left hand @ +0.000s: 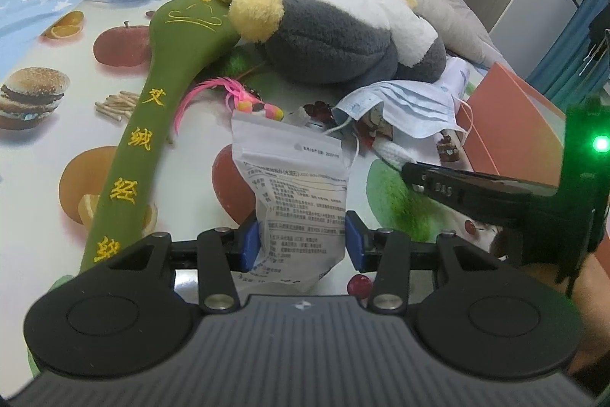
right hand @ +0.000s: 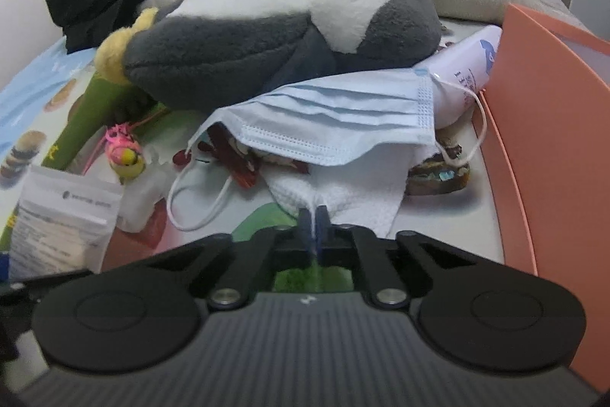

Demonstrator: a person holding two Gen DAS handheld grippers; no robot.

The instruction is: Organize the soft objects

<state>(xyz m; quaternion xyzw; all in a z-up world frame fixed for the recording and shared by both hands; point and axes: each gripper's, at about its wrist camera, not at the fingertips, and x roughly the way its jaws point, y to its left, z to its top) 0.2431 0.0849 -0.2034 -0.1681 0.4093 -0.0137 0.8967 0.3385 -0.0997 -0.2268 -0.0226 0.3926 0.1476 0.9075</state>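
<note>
Your left claw (left hand: 303, 241) grips the white pouch (left hand: 295, 185) above the fruit-print tabletop (left hand: 114, 155); your right claw (right hand: 313, 229) is pinched tight on the white cloth (right hand: 343, 201) under the mask (right hand: 328, 117). Next, draw that cloth free gently.

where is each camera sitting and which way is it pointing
Left wrist: on the left gripper, tilted down across the table; its pads pinch a white pouch; past it a green plush, grey plush and mask. The right gripper enters from the right.
Right wrist: on the right gripper, tilted down at the pile; jaws shut on a white cloth under the mask; orange box at right.
Shared: pouch, grey plush, mask, orange box.
</note>
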